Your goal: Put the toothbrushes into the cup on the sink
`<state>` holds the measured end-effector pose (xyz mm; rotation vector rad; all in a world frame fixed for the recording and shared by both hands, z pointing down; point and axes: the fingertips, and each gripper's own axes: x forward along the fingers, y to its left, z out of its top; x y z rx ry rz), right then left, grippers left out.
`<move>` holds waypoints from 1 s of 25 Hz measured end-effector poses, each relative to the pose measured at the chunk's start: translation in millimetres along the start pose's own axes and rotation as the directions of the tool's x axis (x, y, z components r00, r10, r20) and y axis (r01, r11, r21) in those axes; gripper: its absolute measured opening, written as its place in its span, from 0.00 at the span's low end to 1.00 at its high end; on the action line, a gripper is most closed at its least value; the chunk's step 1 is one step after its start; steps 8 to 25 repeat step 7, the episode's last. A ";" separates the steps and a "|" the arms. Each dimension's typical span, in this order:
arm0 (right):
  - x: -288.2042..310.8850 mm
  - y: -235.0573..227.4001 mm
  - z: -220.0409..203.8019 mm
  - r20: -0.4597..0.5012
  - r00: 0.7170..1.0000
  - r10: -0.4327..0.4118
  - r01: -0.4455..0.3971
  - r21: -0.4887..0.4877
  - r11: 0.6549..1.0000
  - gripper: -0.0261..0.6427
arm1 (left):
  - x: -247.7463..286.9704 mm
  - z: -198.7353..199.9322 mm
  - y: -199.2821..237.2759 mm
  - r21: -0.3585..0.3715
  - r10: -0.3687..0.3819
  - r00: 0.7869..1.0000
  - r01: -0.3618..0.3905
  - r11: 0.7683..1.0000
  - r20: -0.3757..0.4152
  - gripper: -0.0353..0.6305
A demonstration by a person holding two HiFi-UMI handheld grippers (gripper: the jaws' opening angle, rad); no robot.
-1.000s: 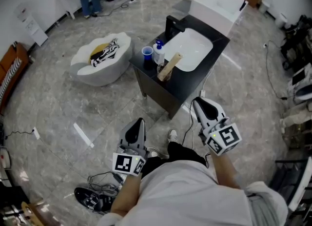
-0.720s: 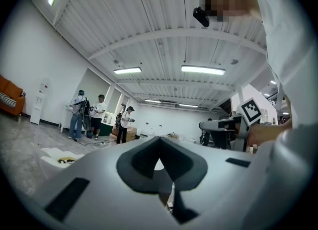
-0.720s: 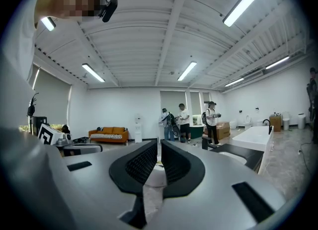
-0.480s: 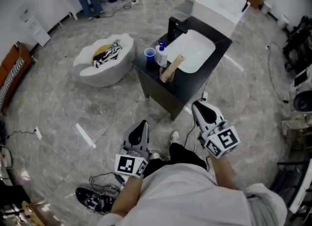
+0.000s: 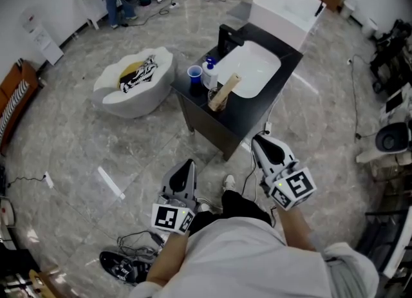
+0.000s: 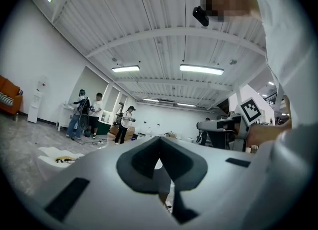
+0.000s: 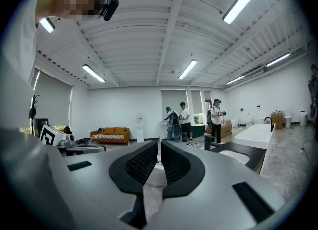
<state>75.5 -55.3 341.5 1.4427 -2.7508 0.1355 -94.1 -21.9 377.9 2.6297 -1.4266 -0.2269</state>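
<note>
Standing on the sink counter [image 5: 257,107]: blue cup [image 5: 194,71], holder [image 5: 215,102] with tan stick [image 5: 226,87].

The blue cup [image 5: 194,71] stands upright at the far left corner of the black counter [image 5: 250,109], near the white sink [image 5: 257,65], well ahead of the left claw [image 5: 187,163] and right claw [image 5: 259,141]. A tan stick-like bundle [image 5: 223,91] leans tilted nearer the claws; too small to tell if it is toothbrushes.
</note>
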 end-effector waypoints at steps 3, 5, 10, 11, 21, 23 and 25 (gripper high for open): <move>-2.8 -0.7 1.9 0.004 1.000 -0.007 0.007 0.001 1.000 0.11 | 1.4 1.6 -2.0 0.001 -0.009 1.000 0.009 1.000 0.004 0.06; -4.6 -1.7 2.9 0.007 1.000 -0.013 0.013 0.000 1.000 0.11 | 2.1 2.1 -3.2 0.003 -0.015 1.000 0.015 1.000 0.005 0.06; -6.3 -2.8 3.6 0.010 1.000 -0.018 0.018 0.000 1.000 0.11 | 2.6 2.2 -4.5 0.005 -0.019 1.000 0.019 1.000 0.005 0.06; -6.3 -2.8 3.6 0.010 1.000 -0.018 0.018 0.000 1.000 0.11 | 2.6 2.2 -4.5 0.005 -0.019 1.000 0.019 1.000 0.005 0.06; -6.3 -2.8 3.6 0.010 1.000 -0.018 0.018 0.000 1.000 0.11 | 2.6 2.2 -4.5 0.005 -0.019 1.000 0.019 1.000 0.005 0.06; -6.3 -2.8 3.6 0.010 1.000 -0.018 0.018 0.000 1.000 0.11 | 2.6 2.2 -4.5 0.005 -0.019 1.000 0.019 1.000 0.005 0.06; -6.3 -2.8 3.6 0.010 1.000 -0.018 0.018 0.000 1.000 0.11 | 2.6 2.2 -4.5 0.005 -0.019 1.000 0.019 1.000 0.005 0.06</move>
